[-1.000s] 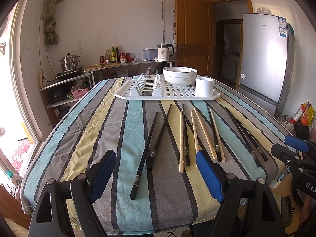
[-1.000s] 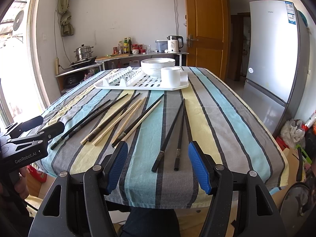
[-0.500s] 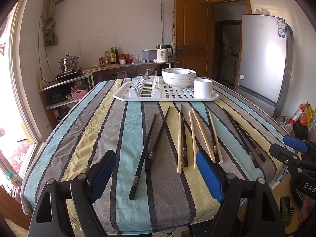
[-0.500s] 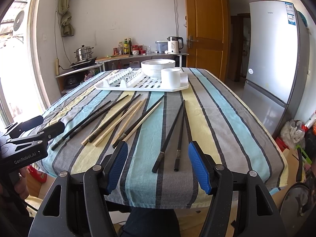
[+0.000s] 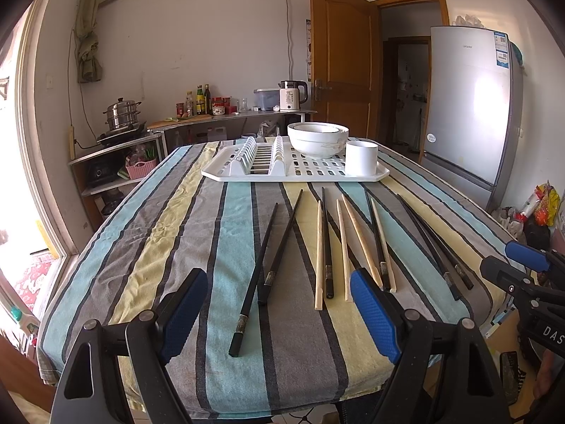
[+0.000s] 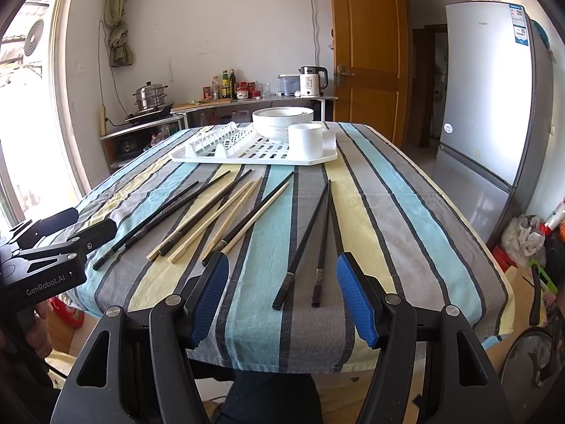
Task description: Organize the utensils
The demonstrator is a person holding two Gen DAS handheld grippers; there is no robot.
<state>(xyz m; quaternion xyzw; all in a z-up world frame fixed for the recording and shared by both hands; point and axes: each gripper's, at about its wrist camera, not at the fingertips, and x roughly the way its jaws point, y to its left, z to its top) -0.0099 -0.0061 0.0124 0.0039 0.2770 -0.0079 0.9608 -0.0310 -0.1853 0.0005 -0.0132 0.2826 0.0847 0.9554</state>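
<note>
Several chopsticks lie spread on the striped tablecloth (image 5: 176, 233), black ones (image 5: 256, 275) and pale wooden ones (image 5: 319, 258). At the table's far end a white drying rack (image 5: 293, 169) holds stacked white bowls (image 5: 317, 137) and a white cup (image 5: 361, 158). My left gripper (image 5: 279, 314) hovers open over the near edge, with a black pair between its blue pads. My right gripper (image 6: 282, 298) also stands open, over the rightmost black pair (image 6: 310, 233). Neither holds anything. Each gripper shows at the side of the other's view.
A grey fridge (image 5: 469, 106) stands right of the table, with a wooden door (image 5: 340, 63) behind it. A counter (image 5: 229, 116) with bottles and a kettle runs along the back wall. A steel steamer pot (image 5: 122, 116) sits at the left. Bags lie on the floor at the right.
Both grippers have drifted a little back and up from the table, so the chopsticks sit slightly farther in view. Nothing was taken hold of.
</note>
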